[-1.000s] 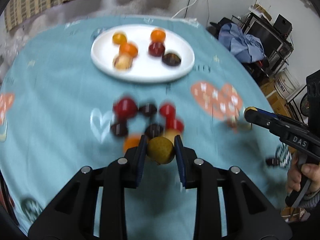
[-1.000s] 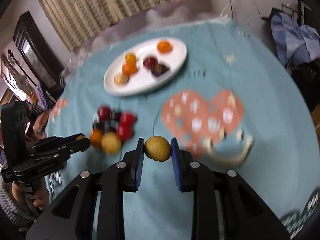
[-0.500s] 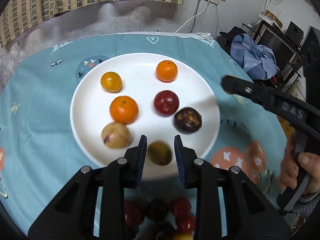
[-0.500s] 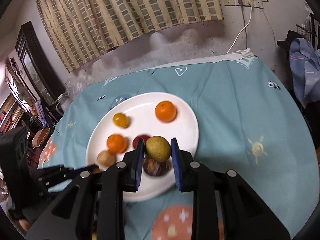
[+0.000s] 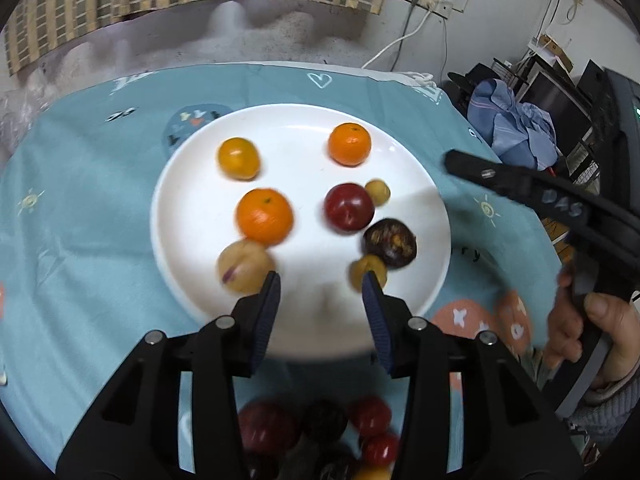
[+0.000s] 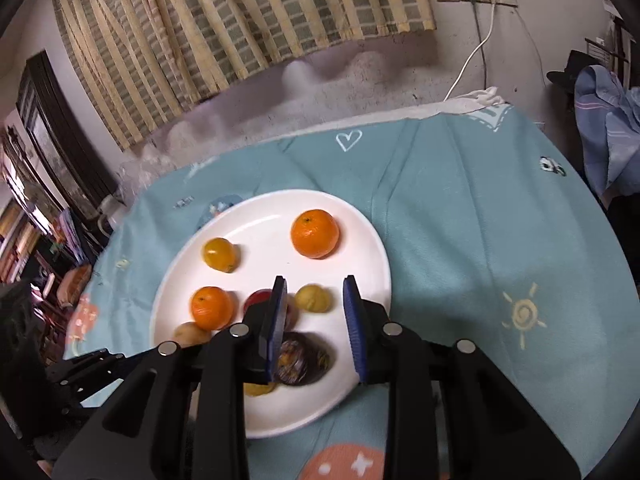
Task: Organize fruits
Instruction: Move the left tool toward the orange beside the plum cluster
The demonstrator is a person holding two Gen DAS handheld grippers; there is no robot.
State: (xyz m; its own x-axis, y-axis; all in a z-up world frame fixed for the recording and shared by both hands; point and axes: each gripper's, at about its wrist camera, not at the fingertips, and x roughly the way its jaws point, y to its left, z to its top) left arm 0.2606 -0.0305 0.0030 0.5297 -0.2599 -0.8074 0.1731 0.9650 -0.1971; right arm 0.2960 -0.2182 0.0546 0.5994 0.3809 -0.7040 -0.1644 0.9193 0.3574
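yellow fruit [image 6: 313,298] beyond open hand-held gripper [image 6: 316,316] — apart

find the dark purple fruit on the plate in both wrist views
Left wrist: dark purple fruit lies right of centre on the white plate, beside the red fruit.
Right wrist: low centre, between the right gripper's fingers.
Shared landmark: heart print behind the plate.
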